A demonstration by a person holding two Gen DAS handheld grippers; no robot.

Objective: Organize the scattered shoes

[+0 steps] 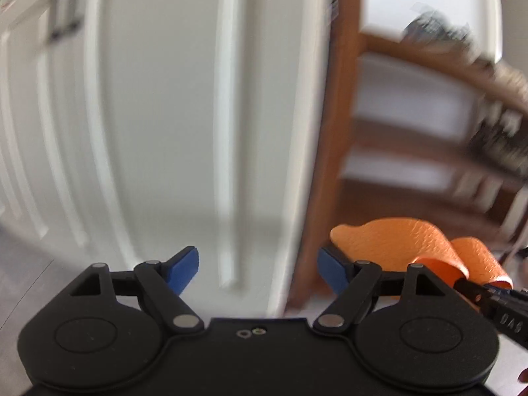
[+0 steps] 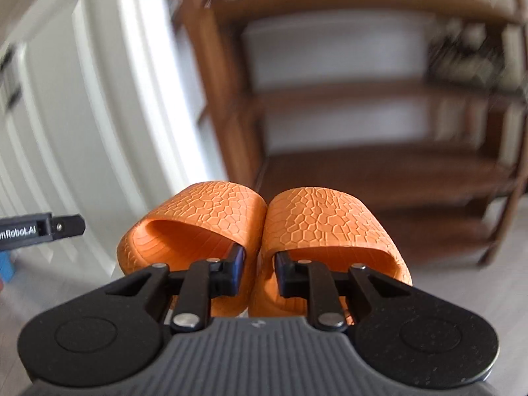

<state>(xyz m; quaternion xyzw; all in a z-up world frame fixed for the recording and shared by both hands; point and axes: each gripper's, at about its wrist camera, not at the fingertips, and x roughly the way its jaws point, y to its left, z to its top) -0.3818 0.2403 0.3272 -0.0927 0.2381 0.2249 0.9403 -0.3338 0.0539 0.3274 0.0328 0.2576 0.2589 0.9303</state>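
The right gripper (image 2: 259, 272) clenches the touching inner sides of two orange slides (image 2: 330, 224) held before a blurred wooden shoe rack (image 2: 379, 171), while the left gripper (image 1: 257, 269) gapes wide, holding nothing.

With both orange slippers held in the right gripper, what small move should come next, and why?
Probably carry the orange slippers forward to the wooden shoe rack and lower them onto a bare shelf. The right gripper pinches their inner straps together, the rack stands just ahead, and the left gripper is open and holds nothing.
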